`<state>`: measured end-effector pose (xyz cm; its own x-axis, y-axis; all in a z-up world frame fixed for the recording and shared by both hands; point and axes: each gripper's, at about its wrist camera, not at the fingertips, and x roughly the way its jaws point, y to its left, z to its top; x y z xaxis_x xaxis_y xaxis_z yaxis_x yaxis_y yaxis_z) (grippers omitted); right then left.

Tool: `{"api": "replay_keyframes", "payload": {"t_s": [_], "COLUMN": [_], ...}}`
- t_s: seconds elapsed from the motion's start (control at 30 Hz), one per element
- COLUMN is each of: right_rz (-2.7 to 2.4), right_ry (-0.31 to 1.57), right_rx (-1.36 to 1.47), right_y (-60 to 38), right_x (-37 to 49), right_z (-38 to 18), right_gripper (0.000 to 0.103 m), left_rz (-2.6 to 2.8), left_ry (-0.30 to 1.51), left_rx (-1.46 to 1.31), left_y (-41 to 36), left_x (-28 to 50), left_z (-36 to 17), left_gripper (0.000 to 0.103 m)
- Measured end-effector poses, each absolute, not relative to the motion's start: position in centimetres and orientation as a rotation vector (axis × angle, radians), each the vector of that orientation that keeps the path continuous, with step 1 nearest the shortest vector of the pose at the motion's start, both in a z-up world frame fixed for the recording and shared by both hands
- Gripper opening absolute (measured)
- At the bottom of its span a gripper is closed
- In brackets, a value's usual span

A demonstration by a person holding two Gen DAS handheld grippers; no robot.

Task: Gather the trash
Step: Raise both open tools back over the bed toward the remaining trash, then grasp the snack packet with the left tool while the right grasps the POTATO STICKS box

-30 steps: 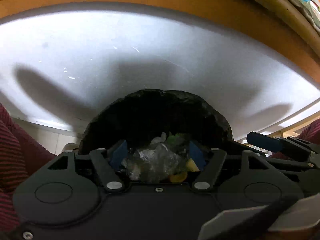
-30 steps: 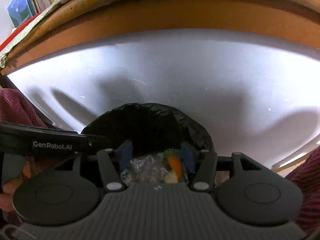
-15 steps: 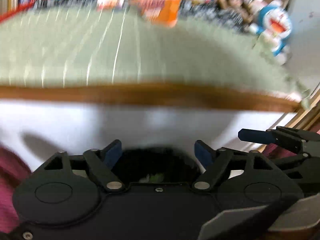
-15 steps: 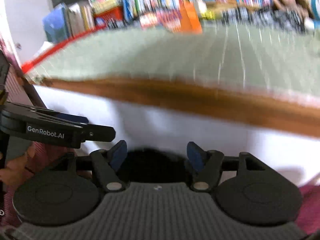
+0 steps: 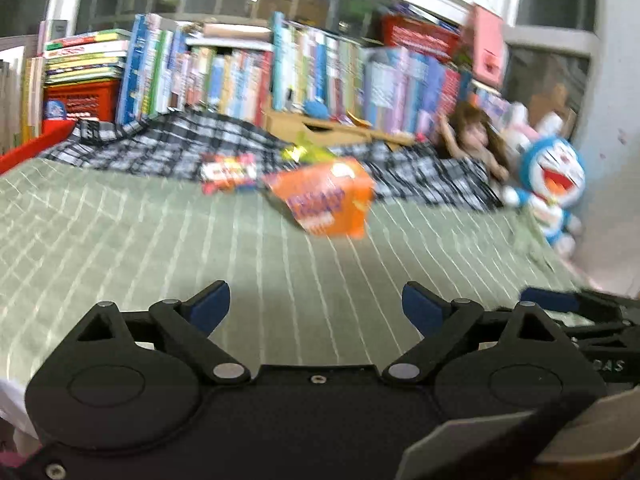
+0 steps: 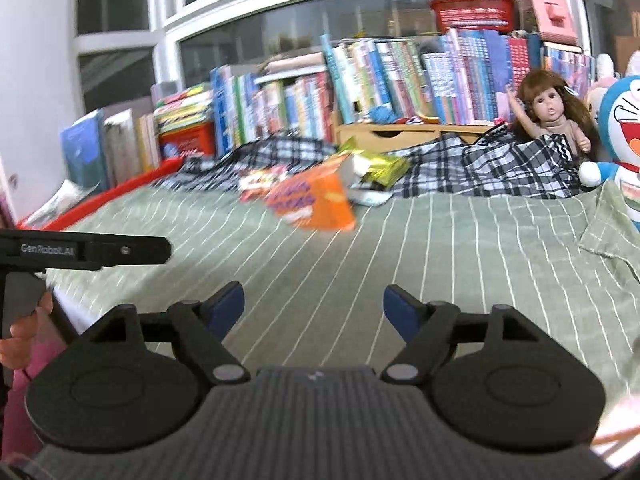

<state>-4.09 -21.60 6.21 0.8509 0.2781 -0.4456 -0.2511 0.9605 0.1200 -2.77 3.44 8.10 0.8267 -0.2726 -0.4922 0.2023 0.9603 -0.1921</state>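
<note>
Orange box (image 5: 326,200) on striped bedsheet (image 5: 120,240), books (image 6: 400,76) behind

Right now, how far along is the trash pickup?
Both hand-held grippers, left and right, are open and empty, their jaws having just been opening. Left on the green bedspread: orange box, red wrapper, yellow-green packet.

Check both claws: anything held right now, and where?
Nothing held. Left claw and right claw have just been opening, only green striped bedding visible between their pads. Orange box lies untouched ahead.
</note>
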Motion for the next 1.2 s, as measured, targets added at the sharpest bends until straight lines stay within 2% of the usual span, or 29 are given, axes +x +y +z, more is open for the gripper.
{"api": "replay_keyframes", "payload": {"t_s": [0.2, 0.37, 0.6, 0.67, 1.2], "right_rz": [0.247, 0.201, 0.162, 0.159, 0.25], "right_ry": [0.438, 0.416, 0.462, 0.473, 0.499], "right_rx": [-0.02, -0.145, -0.222, -0.248, -0.353], "right_y": [-19.5, -15.5, -11.8, -11.1, -9.2], "right_x": [0.7, 5.3, 11.3, 12.3, 16.3], "right_z": [6.7, 6.0, 3.1, 2.2, 0.0], "right_gripper": [0.103, 0.103, 0.103, 0.103, 0.103], "left_rz": [-0.169, -0.088, -0.052, -0.064, 0.02], "left_ry": [0.531, 0.514, 0.509, 0.481, 0.6], "left_rx": [-0.205, -0.215, -0.261, -0.29, -0.381], "left_y": [5.5, 6.2, 6.9, 7.2, 8.2], "left_x": [5.7, 12.8, 21.0, 22.5, 30.5], "left_z": [9.2, 9.1, 6.3, 5.2, 0.2], "left_gripper": [0.095, 0.096, 0.098, 0.099, 0.1]}}
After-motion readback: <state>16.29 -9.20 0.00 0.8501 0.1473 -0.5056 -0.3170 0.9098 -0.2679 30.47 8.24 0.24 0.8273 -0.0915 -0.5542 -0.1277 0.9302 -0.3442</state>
